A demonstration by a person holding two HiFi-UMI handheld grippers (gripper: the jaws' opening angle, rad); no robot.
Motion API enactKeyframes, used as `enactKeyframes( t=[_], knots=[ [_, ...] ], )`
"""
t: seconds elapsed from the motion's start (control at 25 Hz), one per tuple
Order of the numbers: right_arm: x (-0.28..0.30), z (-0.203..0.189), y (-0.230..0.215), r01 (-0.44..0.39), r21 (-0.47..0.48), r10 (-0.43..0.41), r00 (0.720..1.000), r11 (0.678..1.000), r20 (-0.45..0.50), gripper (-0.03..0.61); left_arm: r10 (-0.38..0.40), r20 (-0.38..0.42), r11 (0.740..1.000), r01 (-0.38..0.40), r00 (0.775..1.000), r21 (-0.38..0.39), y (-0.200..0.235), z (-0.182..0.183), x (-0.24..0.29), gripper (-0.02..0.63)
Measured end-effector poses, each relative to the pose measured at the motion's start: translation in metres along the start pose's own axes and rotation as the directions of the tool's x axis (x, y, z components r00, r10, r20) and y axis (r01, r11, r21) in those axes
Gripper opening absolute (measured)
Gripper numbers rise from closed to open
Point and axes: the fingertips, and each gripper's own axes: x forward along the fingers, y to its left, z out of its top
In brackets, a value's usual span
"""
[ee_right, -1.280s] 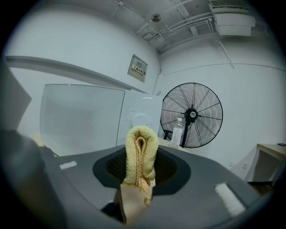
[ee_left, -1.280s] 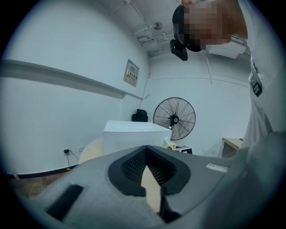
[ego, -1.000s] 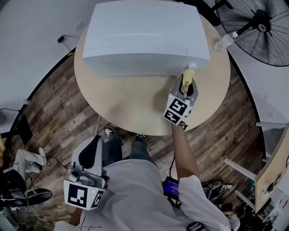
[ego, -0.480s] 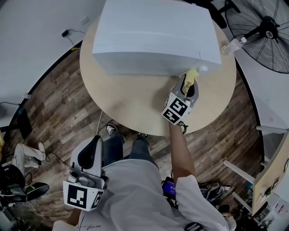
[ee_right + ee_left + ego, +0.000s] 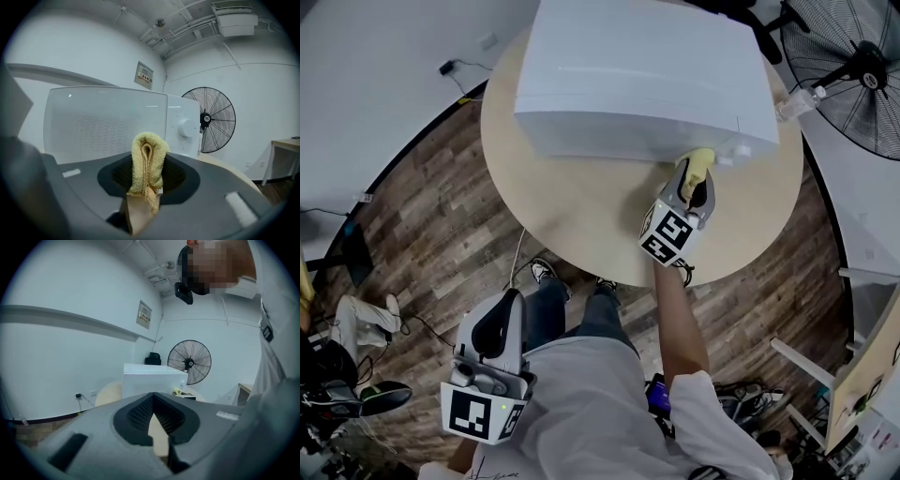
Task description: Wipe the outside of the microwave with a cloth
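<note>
Looking steeply down from the head view, the left gripper (image 5: 504, 306) hangs low at the left beside the person's white-shirted body, above the wood-plank floor (image 5: 412, 244) and well apart from the table. Its own view shows the dark jaws closed tip to tip with nothing between them. Just right of it, a round pale wooden table (image 5: 572, 206) carries a white microwave (image 5: 647, 75), which sits toward the table's far side with its front facing the person. Further right, the person's arm reaches forward over the table's near edge with the right gripper (image 5: 693, 187). Its jaws are clamped on a folded yellow cloth (image 5: 698, 161), whose rounded end sticks out past the tips. The cloth lies at the bottom of the microwave's front, near the right corner and just left of the white round dial (image 5: 736, 150); whether it touches the front cannot be told. In the right gripper view the glass door fills the left and the dial panel stands to the right of the cloth. A clear bottle (image 5: 797, 103) lies by the table's right edge, and a black floor fan (image 5: 853, 66) stands beyond it.
</note>
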Motion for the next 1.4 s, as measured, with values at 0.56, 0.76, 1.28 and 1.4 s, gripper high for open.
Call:
enactKeyframes(
  t=[0.56, 0.76, 1.28, 1.4],
  knots=[
    [-0.013, 0.0, 0.075, -0.072, -0.007, 0.072, 0.997, 0.997, 0.001, 0.133, 0.031, 0.004, 0.999, -0.031, 1.0, -0.024, 0.031, -0.001, -0.013, -0.008],
    [-0.02, 0.002, 0.107, -0.124, -0.026, 0.124, 0.992, 0.992, 0.011, 0.133, 0.033, 0.026, 0.999, -0.032, 0.999, -0.042, 0.038, 0.004, -0.015, -0.008],
    [-0.033, 0.0, 0.176, -0.179, -0.01, 0.179, 0.984, 0.984, 0.007, 0.133, 0.05, 0.029, 0.997, -0.048, 0.998, -0.06, 0.072, 0.003, -0.026, -0.008],
    [-0.035, -0.002, 0.19, -0.183, -0.012, 0.183, 0.983, 0.983, 0.008, 0.133, 0.067, 0.035, 0.996, -0.065, 0.997, -0.055, 0.087, 0.005, -0.03, -0.008]
  ],
)
